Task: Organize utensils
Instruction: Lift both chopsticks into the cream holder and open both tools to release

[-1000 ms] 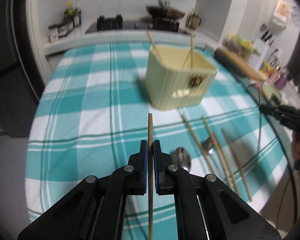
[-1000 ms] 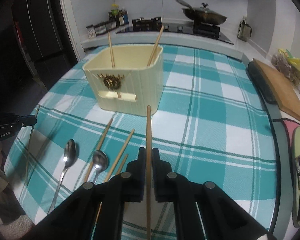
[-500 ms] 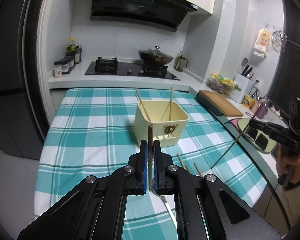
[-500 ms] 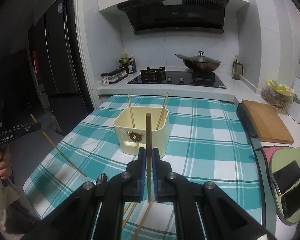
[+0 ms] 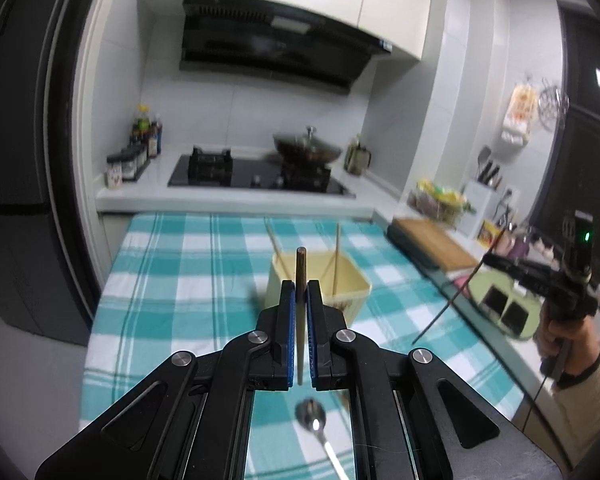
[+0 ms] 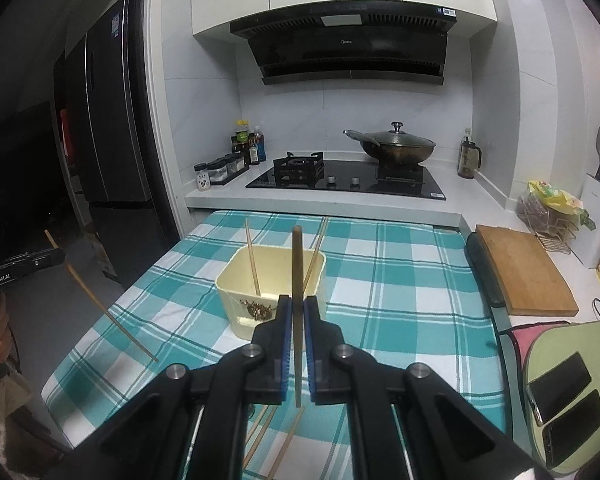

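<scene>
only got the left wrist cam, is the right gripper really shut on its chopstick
observer: Yes. The right gripper has its fingers shut on a chopstick that points toward the bin.
operator: any more left on the table
observer: Yes, a few loose chopsticks lie on the cloth below the right gripper.
operator: where's my own stick's lower tip
observer: The left chopstick slants down from the left gripper; its tip is over the cloth's near left edge.

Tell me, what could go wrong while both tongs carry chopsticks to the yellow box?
The left tongs pinch their chopstick near one end, so it might swivel or slip. The yellow box already holds two leaning sticks, which an incoming chopstick could knock. Both tongs arriving together might also bump.
</scene>
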{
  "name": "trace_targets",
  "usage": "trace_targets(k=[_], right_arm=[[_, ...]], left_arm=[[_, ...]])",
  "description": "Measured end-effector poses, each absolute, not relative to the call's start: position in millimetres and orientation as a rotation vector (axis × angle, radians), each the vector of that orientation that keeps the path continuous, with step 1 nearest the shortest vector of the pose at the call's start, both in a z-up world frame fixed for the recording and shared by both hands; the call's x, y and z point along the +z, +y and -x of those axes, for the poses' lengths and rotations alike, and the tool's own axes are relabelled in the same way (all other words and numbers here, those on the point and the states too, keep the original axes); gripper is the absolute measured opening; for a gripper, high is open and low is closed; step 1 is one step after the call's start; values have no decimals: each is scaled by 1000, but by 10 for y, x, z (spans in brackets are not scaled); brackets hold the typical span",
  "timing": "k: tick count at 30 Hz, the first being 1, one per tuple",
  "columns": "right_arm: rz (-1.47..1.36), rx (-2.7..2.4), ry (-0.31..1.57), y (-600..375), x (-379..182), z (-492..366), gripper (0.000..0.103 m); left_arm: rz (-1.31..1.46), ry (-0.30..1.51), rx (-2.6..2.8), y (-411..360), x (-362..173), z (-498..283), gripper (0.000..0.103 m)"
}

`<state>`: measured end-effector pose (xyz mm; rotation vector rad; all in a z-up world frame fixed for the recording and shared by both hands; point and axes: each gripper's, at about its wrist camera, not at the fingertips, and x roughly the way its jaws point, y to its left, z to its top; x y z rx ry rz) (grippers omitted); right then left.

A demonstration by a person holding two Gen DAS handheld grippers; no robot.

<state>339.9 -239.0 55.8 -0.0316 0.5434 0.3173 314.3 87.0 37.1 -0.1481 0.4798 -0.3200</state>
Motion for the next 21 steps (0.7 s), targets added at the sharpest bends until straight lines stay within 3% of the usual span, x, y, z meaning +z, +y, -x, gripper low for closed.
trace_targets(k=[5, 9, 15, 21], right_arm=[[16, 325, 471, -2304, 860, -3655, 6], [9, 344, 414, -2129, 987, -3935, 6], [43, 340, 387, -1804, 783, -4441, 6], [52, 404, 663, -1546, 205, -5157, 6]], left_arm=[[233, 337, -288, 843, 760, -3425, 4], [258, 329, -254, 697, 766, -3872, 4], [240, 478, -215, 425, 340, -4625, 4], [183, 751, -224, 144, -253, -5219, 4]])
